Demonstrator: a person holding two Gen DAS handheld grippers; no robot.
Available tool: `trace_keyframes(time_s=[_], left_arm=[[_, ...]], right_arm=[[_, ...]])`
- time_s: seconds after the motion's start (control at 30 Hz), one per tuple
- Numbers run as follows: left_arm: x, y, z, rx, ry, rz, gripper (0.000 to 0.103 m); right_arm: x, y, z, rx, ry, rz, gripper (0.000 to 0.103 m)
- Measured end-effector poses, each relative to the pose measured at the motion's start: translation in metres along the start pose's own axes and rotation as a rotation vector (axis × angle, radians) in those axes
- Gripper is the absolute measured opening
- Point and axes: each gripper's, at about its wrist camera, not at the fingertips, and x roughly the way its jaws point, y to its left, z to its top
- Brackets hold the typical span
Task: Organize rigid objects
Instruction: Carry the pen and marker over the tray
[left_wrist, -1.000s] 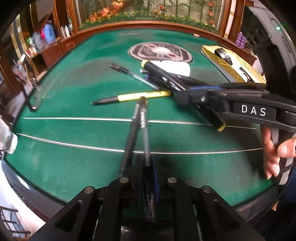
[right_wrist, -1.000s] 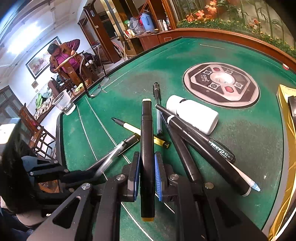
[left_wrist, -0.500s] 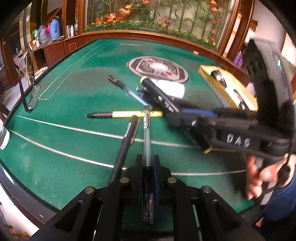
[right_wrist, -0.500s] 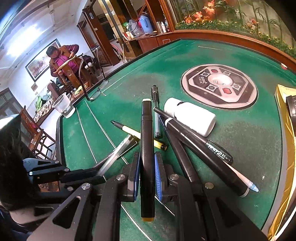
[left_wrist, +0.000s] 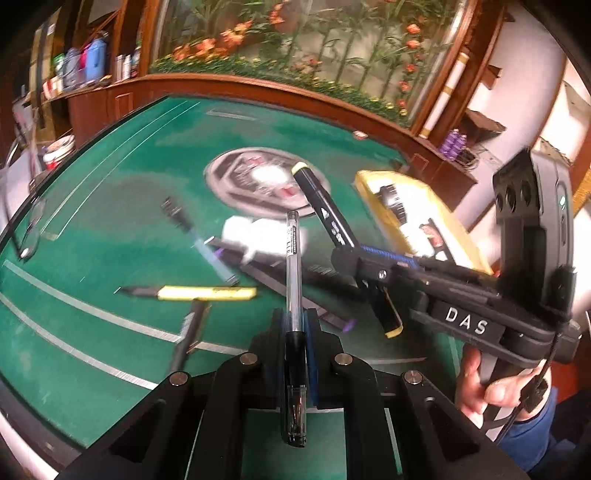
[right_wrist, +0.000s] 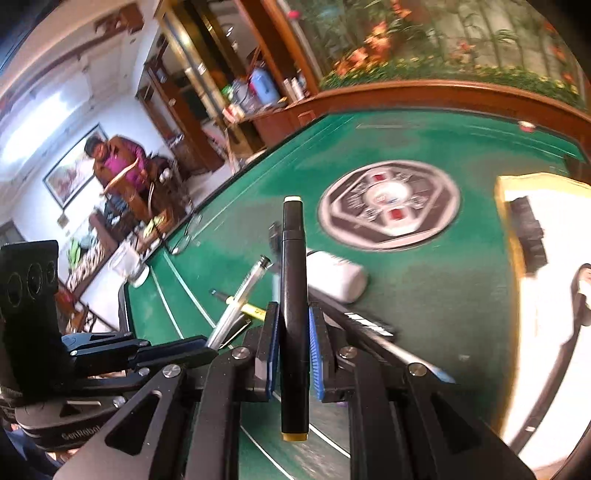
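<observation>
My left gripper (left_wrist: 295, 325) is shut on a clear ballpoint pen (left_wrist: 293, 266) with a black grip and holds it above the green table (left_wrist: 110, 206). My right gripper (right_wrist: 293, 321) is shut on a black marker with yellow ends (right_wrist: 293, 280), also lifted; it shows in the left wrist view (left_wrist: 328, 218) at right. On the felt lie a yellow pen (left_wrist: 199, 292), a black pen (left_wrist: 190, 332), a clear-barrelled pen (left_wrist: 199, 240), dark markers (right_wrist: 365, 325) and a white bottle (right_wrist: 336, 277).
A yellow tray (left_wrist: 436, 229) with dark items stands at the table's right side. A round grey emblem (right_wrist: 388, 203) marks the table centre. Glasses (left_wrist: 31, 232) lie at the left edge. A wooden rim and flower wall run behind. A person sits far left (right_wrist: 114, 162).
Both grippers have risen off the felt with their pens and tilted upward. The clear pen has left the black pen beside it. The views now blur with motion.
</observation>
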Motion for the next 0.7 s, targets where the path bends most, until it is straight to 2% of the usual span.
trace_keyframes(time_s=[0.27,0.37,0.53,0.7], left_arm=[[0.027,-0.064,0.023,0.079,0.019,-0.078,0.009],[0.045,-0.090,0.030,0.102,0.038,-0.107,0.009],[0.082,-0.131,0.039,0.118,0.092,-0.173,0.009],[0.115,-0.157,0.042,0.126,0.125,-0.187,0.009]], right_arm=[[-0.057,-0.069,-0.001,0.117,-0.110,-0.101,0.014],[-0.074,-0.097,-0.008,0.166,-0.145,-0.174,0.014],[-0.089,-0.137,-0.026,0.273,-0.160,-0.236,0.014],[-0.087,-0.160,-0.036,0.348,-0.131,-0.294,0.014]])
